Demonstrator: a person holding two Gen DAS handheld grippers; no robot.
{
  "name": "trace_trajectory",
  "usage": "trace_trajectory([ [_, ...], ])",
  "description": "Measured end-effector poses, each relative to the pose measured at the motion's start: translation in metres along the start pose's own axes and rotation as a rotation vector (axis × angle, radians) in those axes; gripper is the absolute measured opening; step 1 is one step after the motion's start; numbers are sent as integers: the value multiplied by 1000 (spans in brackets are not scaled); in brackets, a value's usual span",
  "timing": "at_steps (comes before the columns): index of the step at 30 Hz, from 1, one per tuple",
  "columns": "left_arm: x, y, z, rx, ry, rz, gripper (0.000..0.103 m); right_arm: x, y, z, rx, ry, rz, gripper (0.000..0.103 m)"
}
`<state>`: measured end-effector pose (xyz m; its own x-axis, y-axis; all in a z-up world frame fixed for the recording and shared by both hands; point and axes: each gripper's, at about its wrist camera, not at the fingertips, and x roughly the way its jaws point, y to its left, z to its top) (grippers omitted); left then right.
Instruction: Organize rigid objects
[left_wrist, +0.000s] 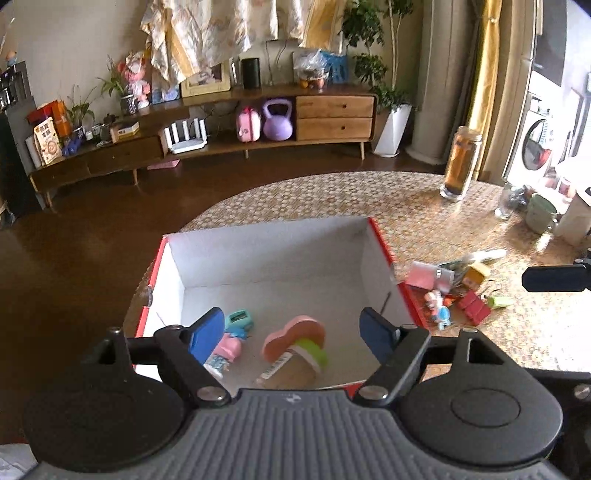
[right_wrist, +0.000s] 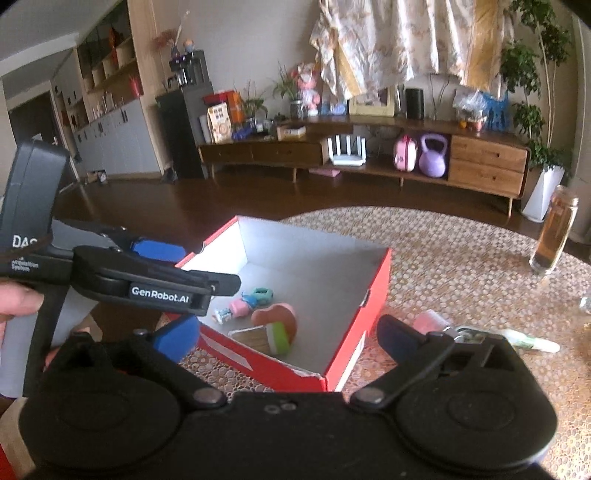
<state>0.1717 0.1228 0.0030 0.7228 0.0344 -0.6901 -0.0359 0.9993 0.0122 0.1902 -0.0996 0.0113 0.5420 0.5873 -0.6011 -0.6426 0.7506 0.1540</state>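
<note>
A red shoebox (left_wrist: 382, 245) with a white inside stands open on the round woven-top table (left_wrist: 424, 206). In it lie a jar with a pink heart-shaped lid and a green band (left_wrist: 295, 341), a small pink toy (left_wrist: 229, 347) and a teal toy (left_wrist: 240, 319). My left gripper (left_wrist: 291, 326) hangs open over the box's near side with nothing between its blue pads. My right gripper (right_wrist: 286, 338) stands wide open above the box's near corner (right_wrist: 321, 380), empty too. Loose toys lie right of the box: a pink case (left_wrist: 421, 275), a yellow block (left_wrist: 477, 275), a red block (left_wrist: 474, 304).
A tall glass bottle of amber liquid (left_wrist: 460, 166) stands at the table's far side, with cups (left_wrist: 541, 212) at the far right. A hand (right_wrist: 16, 301) holds the left gripper's body at the left of the right wrist view. A white-and-green tube (right_wrist: 532, 342) lies right of the box.
</note>
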Motion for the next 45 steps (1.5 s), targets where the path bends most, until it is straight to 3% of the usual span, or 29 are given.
trace_trajectory([
  [7, -15, -26, -6, -18, -39, -24, 82, -35, -11, -15, 21, -99, -24, 103],
  [15, -24, -58, -15, -13, -75, -95, 85, -65, -36, -44, 45, -149, -86, 103],
  [20, -17, -83, -19, -4, -68, -145, 86, -73, -48, -66, 23, -131, -135, 103],
  [26, -2, -110, -23, -2, -65, -176, 101, -78, -67, -91, 0, -109, -191, 103],
  [37, 47, -164, -25, 4, -37, -140, 101, -62, -119, -113, -52, -63, -263, 103],
  [45, 87, -199, -28, -26, -15, -139, 101, -39, -162, -127, -69, 18, -251, 101],
])
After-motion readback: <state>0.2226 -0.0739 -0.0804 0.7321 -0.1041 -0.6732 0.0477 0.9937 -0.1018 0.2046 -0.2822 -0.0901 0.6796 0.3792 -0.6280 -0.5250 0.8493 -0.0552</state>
